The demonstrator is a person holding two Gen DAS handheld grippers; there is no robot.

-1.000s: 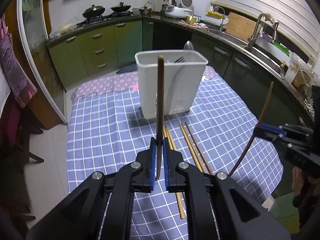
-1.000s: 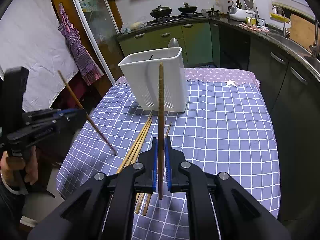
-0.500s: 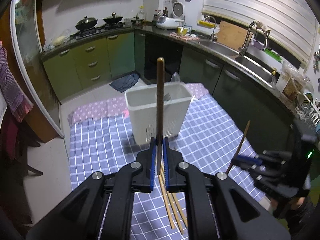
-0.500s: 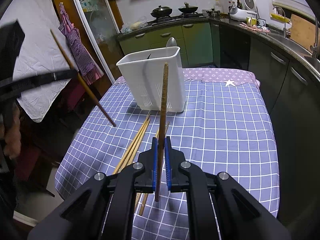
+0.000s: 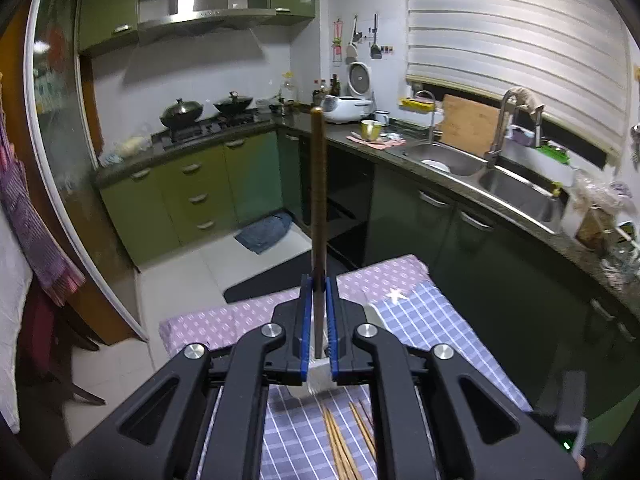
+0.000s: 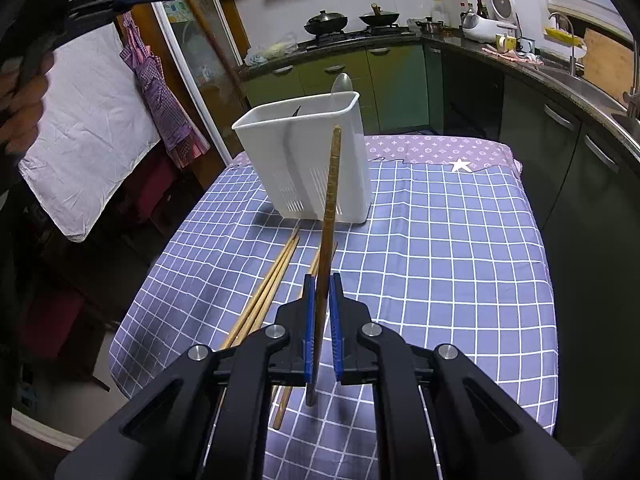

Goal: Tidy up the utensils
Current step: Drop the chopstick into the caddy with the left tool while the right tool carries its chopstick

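Wooden, light and stiff — each gripper's fingers are clamped near one chopstick's lower end: left chopstick (image 5: 318, 216) raised high, right chopstick (image 6: 327, 236) over the tabletop (image 6: 460, 264), slippery if twisted.

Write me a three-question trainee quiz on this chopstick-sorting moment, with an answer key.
1. True or false: each gripper is shut on a chopstick.
2. Multiple choice: the loose chopsticks lie (A) inside the white holder, (B) on the checked cloth in front of the holder, (C) on the counter by the sink.
3. Fill in: the round thing that sticks up above the back rim of the white holder is a ____.

Key
1. True: the left gripper clamps one chopstick, the right gripper another chopstick.
2. B, on the checked cloth.
3. Spoon.
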